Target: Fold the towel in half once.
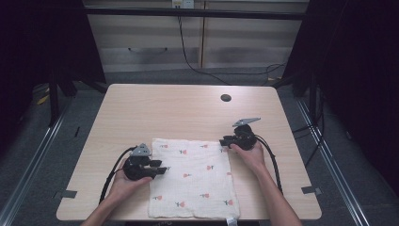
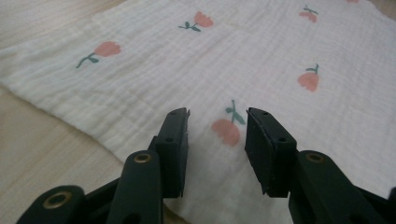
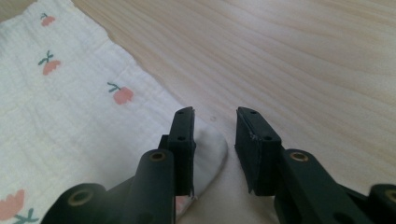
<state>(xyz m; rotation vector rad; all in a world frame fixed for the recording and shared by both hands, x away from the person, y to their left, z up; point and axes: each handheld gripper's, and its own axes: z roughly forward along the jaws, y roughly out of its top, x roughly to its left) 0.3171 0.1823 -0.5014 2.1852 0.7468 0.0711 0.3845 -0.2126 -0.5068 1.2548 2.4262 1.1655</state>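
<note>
A white cloth (image 1: 193,179) printed with pink tulips lies flat on the near half of the wooden table (image 1: 179,108). My left gripper (image 1: 162,169) rests at the cloth's left edge, pointing right. In the left gripper view its jaws (image 2: 217,119) stand apart just above the cloth (image 2: 233,60), with a tulip showing in the gap. My right gripper (image 1: 225,141) sits at the cloth's far right corner, pointing left. In the right gripper view its jaws (image 3: 215,116) are apart, and the rounded cloth corner (image 3: 210,144) lies in the gap against the left jaw.
A dark round cable hole (image 1: 226,98) sits in the table's far right part. Bare wood stretches across the far half. Beyond the table stand pale cabinets (image 1: 150,42), with black cables (image 1: 197,66) on the floor. Black curtains flank both sides.
</note>
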